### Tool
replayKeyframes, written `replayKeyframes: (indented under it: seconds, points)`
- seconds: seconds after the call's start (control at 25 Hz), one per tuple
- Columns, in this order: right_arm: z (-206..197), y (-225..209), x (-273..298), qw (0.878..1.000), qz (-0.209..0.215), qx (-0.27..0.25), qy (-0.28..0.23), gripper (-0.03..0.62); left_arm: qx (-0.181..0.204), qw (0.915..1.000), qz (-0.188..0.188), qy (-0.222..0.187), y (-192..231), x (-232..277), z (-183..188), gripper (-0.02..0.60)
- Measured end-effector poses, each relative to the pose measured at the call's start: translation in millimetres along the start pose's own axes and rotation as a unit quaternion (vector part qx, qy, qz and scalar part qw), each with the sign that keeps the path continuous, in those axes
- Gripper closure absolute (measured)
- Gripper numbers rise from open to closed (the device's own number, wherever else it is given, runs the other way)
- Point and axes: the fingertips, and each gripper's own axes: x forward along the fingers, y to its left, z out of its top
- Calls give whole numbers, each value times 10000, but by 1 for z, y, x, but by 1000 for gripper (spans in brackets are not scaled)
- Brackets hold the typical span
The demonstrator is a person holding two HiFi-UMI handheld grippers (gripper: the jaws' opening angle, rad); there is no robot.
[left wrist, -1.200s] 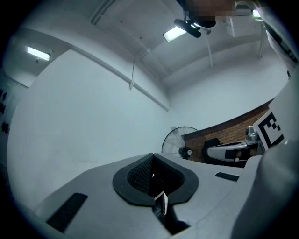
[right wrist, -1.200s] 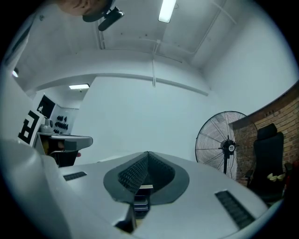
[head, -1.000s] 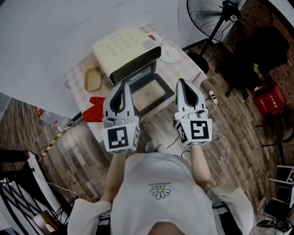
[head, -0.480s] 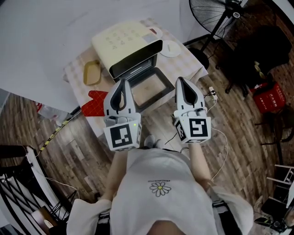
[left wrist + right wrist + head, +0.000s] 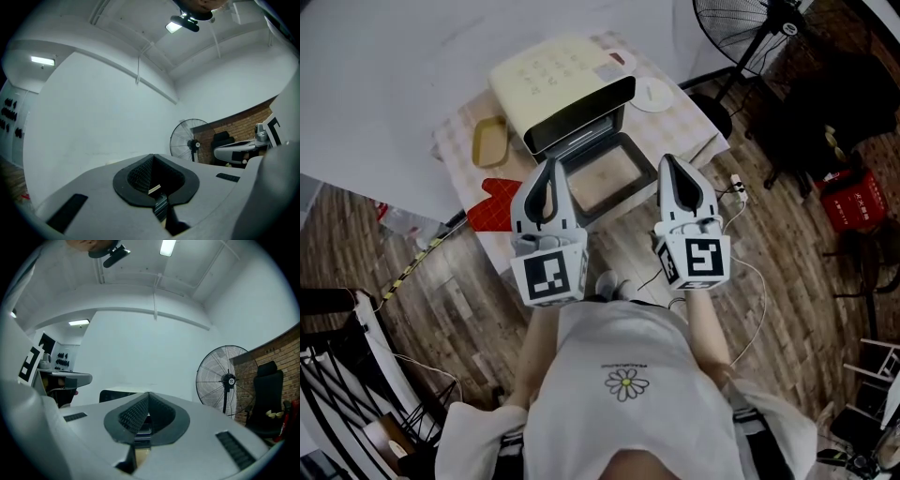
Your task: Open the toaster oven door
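Note:
A cream toaster oven (image 5: 553, 84) stands on a small checked table (image 5: 694, 122) in the head view. Its glass door (image 5: 602, 178) hangs folded down flat in front, showing the dark cavity. My left gripper (image 5: 548, 164) is held up over the door's left side, jaws together with nothing between them. My right gripper (image 5: 668, 162) hovers level with it past the door's right corner, also shut and empty. In the right gripper view the oven (image 5: 115, 395) peeks over the closed jaws (image 5: 148, 394). The left gripper view shows only its closed jaws (image 5: 153, 157) and the wall.
A yellow tray (image 5: 489, 142) and a red oven mitt (image 5: 490, 202) lie on the table left of the oven; a white plate (image 5: 652, 94) sits at its right. A standing fan (image 5: 750, 23) and black chair (image 5: 825, 103) stand to the right. Cables trail over the wooden floor.
Both grippers stay shut and side by side. The table and oven have shifted slightly up in the head view, as the view drifted.

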Motion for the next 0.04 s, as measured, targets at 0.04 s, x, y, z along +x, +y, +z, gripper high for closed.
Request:
replayKeyframes:
  seconds: [0.04]
  points:
    - [0,0,1,10000,15,-7,-6,588,-33,10000,23,-3,0,1,1,565]
